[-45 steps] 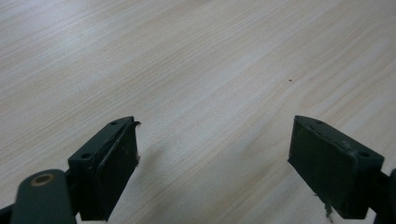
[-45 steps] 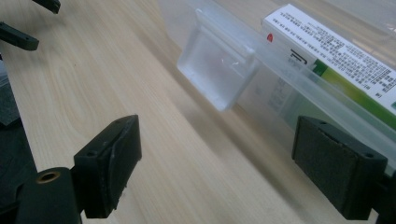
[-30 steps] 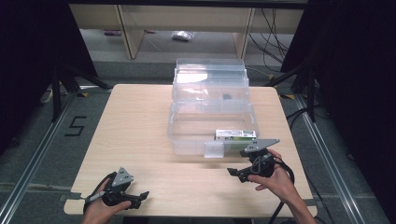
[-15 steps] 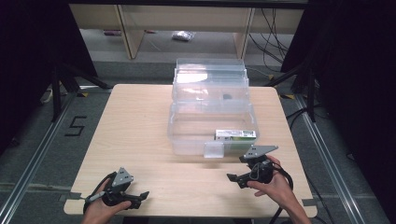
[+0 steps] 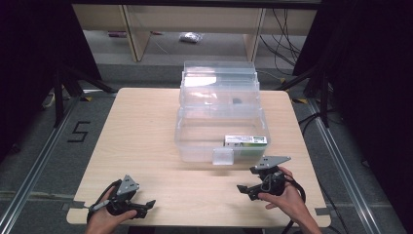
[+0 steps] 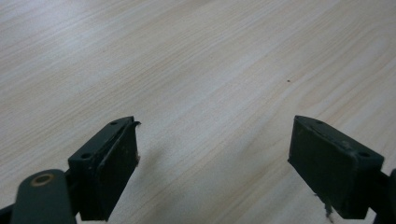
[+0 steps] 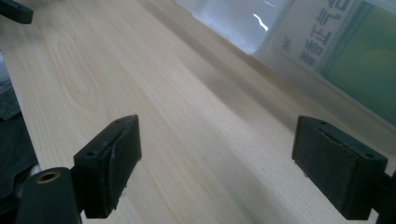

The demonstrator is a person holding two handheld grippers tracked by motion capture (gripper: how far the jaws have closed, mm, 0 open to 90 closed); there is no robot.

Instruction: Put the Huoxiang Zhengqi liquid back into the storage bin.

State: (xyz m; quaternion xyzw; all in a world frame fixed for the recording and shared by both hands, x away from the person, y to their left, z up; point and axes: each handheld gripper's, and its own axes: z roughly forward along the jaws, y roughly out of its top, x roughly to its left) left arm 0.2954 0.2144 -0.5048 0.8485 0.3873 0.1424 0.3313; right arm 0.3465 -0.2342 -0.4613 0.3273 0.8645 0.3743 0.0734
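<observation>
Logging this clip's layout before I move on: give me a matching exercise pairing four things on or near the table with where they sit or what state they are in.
Things:
1. left gripper
2. right gripper
3. green and white box
4. clear plastic bin

Places or states:
A. inside the bin, at its front right
B. open, near the table's front left edge
C. middle of the table, lid raised at the back
D. open, just in front of the bin's right corner

Pairs: 1-B, 2-D, 3-A, 4-C
</observation>
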